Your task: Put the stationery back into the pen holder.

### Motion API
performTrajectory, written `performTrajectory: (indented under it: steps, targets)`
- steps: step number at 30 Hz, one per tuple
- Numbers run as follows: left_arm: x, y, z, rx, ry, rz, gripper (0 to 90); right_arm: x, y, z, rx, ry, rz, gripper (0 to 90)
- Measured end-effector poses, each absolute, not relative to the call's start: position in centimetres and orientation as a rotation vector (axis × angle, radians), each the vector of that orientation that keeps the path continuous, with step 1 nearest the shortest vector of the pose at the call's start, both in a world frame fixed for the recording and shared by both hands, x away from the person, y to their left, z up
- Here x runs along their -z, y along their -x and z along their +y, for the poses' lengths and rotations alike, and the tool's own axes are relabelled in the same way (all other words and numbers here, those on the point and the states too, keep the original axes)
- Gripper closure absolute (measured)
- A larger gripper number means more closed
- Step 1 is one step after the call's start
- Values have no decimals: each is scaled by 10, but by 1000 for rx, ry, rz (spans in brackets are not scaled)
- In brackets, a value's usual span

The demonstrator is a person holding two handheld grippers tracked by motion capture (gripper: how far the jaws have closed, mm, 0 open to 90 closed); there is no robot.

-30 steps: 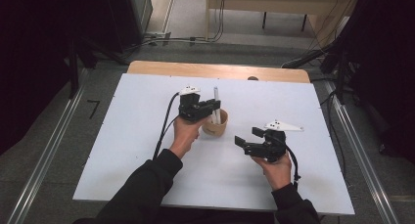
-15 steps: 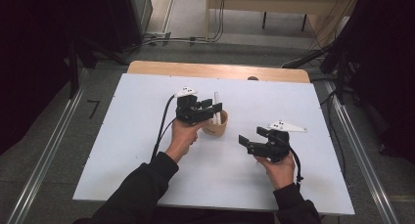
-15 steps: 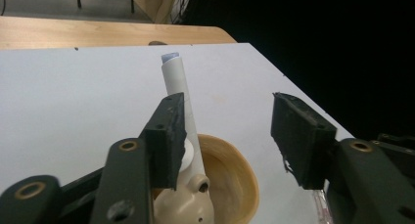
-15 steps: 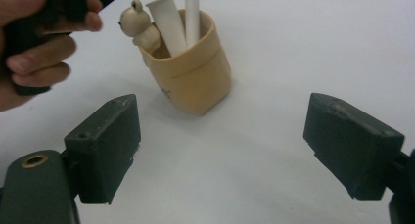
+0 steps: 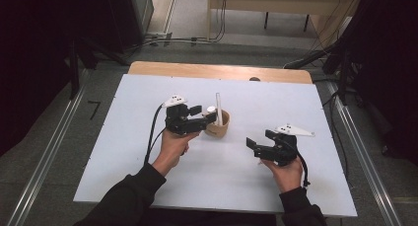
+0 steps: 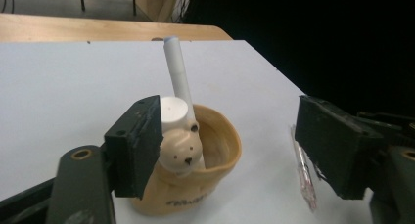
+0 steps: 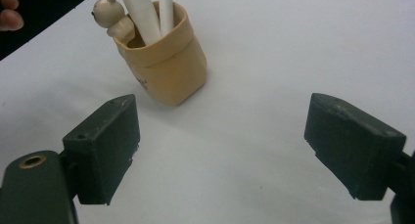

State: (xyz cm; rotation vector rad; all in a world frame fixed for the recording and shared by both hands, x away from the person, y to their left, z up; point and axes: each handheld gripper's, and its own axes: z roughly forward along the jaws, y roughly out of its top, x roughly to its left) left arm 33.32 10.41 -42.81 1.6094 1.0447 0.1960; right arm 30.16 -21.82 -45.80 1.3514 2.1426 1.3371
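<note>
A tan pouch-shaped cup point(image 5: 220, 125) point(image 6: 215, 155) point(image 7: 169, 62) with a small bear figure point(image 6: 182, 148) on its rim stands mid-table. Inside it lean a thin white stick point(image 6: 177, 75) and a thicker white tube point(image 7: 142, 13). My left gripper point(image 5: 203, 114) point(image 6: 230, 131) is open just left of the cup, its jaws on either side of the cup's near part and not closed on it. My right gripper point(image 5: 260, 138) point(image 7: 232, 136) is open to the cup's right, pointing at it, with bare table between its jaws.
A clear pen point(image 6: 303, 170) lies on the white table top point(image 5: 148, 102) beyond the cup in the left gripper view. A wooden strip point(image 5: 217, 70) runs along the far edge. Dark equipment and cables sit on the floor around.
My left gripper has drawn back a little from the cup, toward the person and to the left. The right gripper has drifted slightly right. The cup and its sticks stay put.
</note>
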Motion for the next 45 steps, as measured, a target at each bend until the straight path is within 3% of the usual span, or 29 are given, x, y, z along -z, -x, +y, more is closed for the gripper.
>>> performTrajectory:
  steps: [17, 45]
  targets:
    - [450, -305, 130, -172, -1603, 1085, 217, 463, -296, -227, -1221, -1371, 2125, 101]
    - [471, -301, 146, -166, -1616, 1142, 191, 473, -301, -239, -995, -1416, 1988, 97]
